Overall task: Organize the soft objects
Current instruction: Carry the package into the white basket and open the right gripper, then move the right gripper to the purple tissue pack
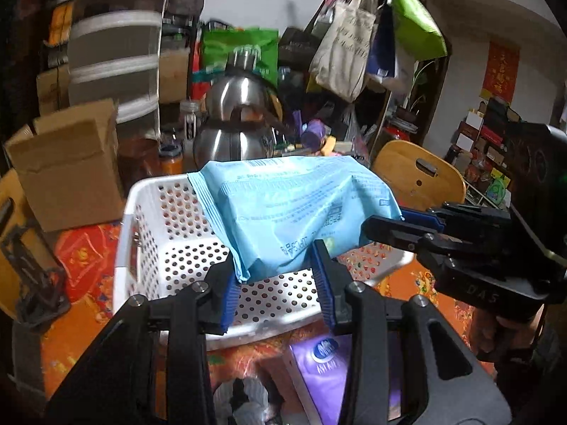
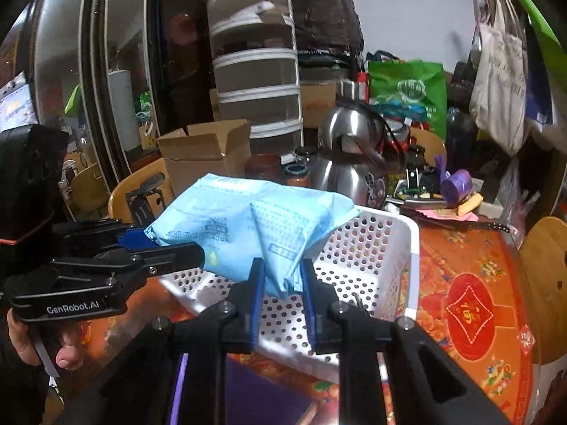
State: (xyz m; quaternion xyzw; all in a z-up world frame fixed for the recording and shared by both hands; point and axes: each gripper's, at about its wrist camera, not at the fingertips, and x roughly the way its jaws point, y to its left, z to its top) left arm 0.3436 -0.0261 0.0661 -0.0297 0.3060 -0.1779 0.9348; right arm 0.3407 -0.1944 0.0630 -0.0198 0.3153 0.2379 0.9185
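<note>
A soft light-blue tissue pack (image 1: 294, 209) hangs above a white perforated basket (image 1: 184, 248) on the orange table. My left gripper (image 1: 274, 276) is shut on the pack's near edge. My right gripper (image 1: 404, 226) comes in from the right and is shut on its right end. In the right wrist view the pack (image 2: 248, 226) is pinched by my right gripper (image 2: 281, 283) over the basket (image 2: 372, 248), with my left gripper (image 2: 170, 248) gripping its left end. A purple pack (image 1: 319, 364) lies on the table in front of the basket.
A cardboard box (image 1: 71, 170) stands left of the basket. A steel kettle (image 1: 237, 120), jars and clutter stand behind it. Wooden chair backs (image 1: 418, 173) are at the table's edges. Bags (image 1: 347, 46) hang on the wall.
</note>
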